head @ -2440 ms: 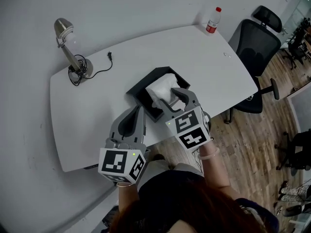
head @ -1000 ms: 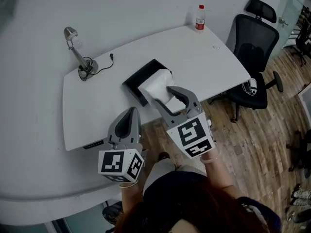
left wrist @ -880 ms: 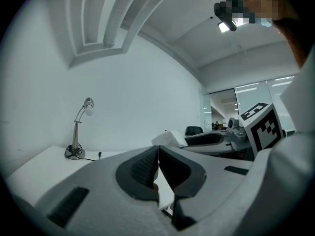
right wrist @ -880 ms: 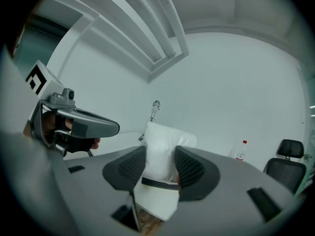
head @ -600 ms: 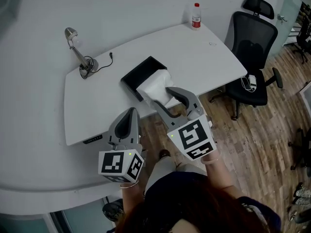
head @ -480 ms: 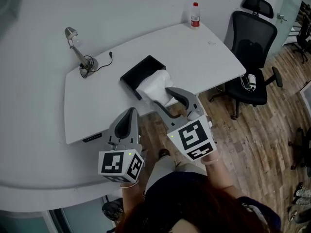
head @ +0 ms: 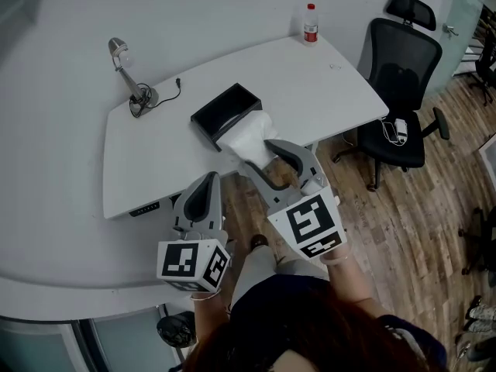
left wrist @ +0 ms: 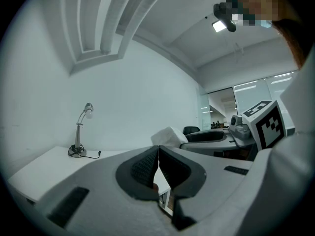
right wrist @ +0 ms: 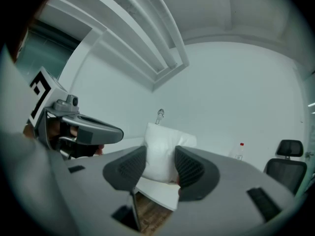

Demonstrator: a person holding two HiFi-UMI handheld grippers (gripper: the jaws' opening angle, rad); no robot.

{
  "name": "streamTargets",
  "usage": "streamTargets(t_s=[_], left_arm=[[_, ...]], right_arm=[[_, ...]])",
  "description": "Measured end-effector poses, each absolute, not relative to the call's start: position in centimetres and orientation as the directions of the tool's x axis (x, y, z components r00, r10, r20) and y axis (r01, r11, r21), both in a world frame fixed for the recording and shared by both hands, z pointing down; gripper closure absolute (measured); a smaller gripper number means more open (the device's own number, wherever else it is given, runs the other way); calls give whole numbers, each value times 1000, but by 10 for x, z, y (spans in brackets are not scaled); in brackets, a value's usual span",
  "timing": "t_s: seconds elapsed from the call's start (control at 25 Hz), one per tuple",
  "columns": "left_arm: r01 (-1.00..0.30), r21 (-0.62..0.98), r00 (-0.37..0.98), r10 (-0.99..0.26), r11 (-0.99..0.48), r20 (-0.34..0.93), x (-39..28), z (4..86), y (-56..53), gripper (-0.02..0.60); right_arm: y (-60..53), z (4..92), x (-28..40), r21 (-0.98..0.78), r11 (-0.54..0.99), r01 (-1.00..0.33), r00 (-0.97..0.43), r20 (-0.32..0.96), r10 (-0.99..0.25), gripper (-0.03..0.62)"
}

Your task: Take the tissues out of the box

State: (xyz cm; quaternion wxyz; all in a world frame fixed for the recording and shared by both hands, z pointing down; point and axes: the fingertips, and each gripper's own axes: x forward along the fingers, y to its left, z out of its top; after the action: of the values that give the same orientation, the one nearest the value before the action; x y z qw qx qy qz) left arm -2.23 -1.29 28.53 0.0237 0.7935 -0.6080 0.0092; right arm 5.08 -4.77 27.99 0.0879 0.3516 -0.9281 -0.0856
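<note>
1. Tissues (head: 249, 134), a white wad, sit closest in, clamped between the two pads of the right claw (head: 257, 152). The right gripper view shows a pad pressed to each side of the wad.
2. The left claw (head: 204, 186) hangs just to the left, apart from the wad. Its jaws are together with nothing between them.
3. The tissues are held up over the near edge of the white counter (head: 325, 91), outside the box (head: 223, 113). From the head view they overlap the box's near corner. I cannot tell whether they touch it.
4. The box is black and stands on the counter, near the middle, slanted to the edge.
5. Farther back on the left, a desk lamp (head: 129, 72) stands upright, and its cord (head: 169, 91) trails loose beside the base.
6. A clear bottle (head: 310, 23) with a red cap stands at the far edge.
7. A black office chair (head: 399, 80) stands on the wooden floor (head: 403, 231) past the counter's right end.
</note>
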Motion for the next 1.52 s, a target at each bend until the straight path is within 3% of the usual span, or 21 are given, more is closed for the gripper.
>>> streamTargets(t_s=[1.52], left_arm=[[-963, -7, 269, -963, -270, 21, 7, 289, 17, 560]], right_arm=[[-2, 269, 89, 205, 729, -653, -740, 32, -671, 402]])
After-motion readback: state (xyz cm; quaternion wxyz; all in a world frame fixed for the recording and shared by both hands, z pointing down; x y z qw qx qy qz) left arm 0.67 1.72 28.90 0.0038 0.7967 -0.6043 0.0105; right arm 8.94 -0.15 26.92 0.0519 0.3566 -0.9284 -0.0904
